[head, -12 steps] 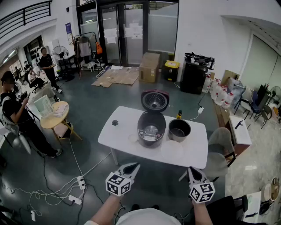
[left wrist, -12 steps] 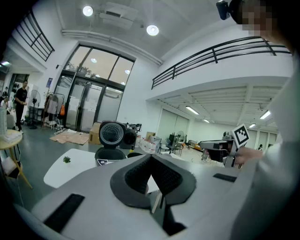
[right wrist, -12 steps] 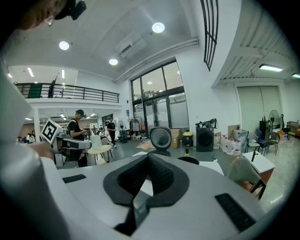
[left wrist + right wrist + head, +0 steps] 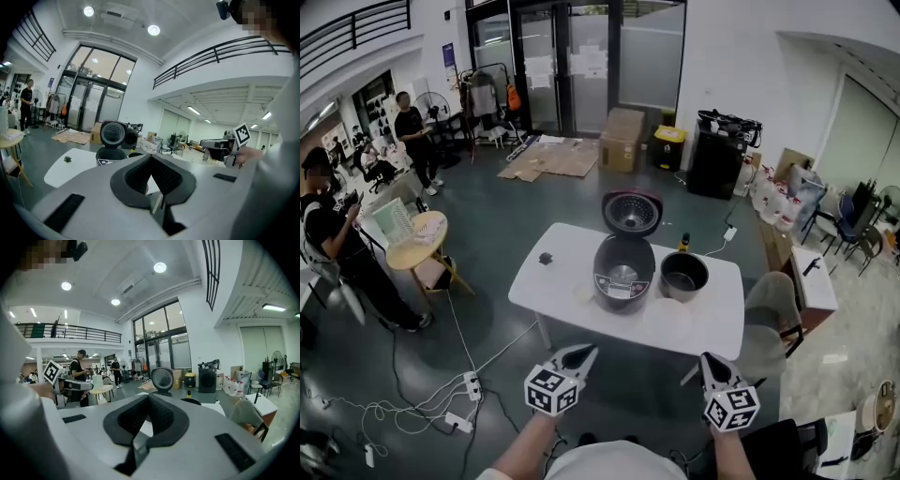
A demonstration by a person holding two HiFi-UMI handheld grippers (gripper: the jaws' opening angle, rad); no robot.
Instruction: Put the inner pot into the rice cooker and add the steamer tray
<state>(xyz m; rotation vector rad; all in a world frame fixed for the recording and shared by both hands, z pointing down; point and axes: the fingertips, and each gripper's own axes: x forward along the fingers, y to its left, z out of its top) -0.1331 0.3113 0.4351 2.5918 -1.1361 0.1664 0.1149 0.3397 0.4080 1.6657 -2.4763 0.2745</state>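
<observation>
The dark rice cooker (image 4: 624, 267) stands on the white table (image 4: 546, 291) with its lid (image 4: 631, 212) raised. The empty inner pot (image 4: 683, 276) sits just right of it. The white steamer tray (image 4: 667, 321) lies at the table's near edge, in front of the pot. My left gripper (image 4: 579, 356) and right gripper (image 4: 703, 366) hover side by side in front of the table, well short of it. Both are shut with nothing between the jaws. In the left gripper view the shut jaws (image 4: 151, 160) point toward the cooker lid (image 4: 112, 133). The right gripper view shows its shut jaws (image 4: 148, 399) and the lid (image 4: 162, 379).
A small dark object (image 4: 546, 261) lies on the table's left part and a bottle (image 4: 682, 245) stands behind the pot. A grey chair (image 4: 769, 305) is at the table's right end. Cables and a power strip (image 4: 471, 384) lie on the floor left; people stand by a round table (image 4: 414, 246).
Both grippers and the things on the table hold the same places. A person at the back left has shifted a little.
</observation>
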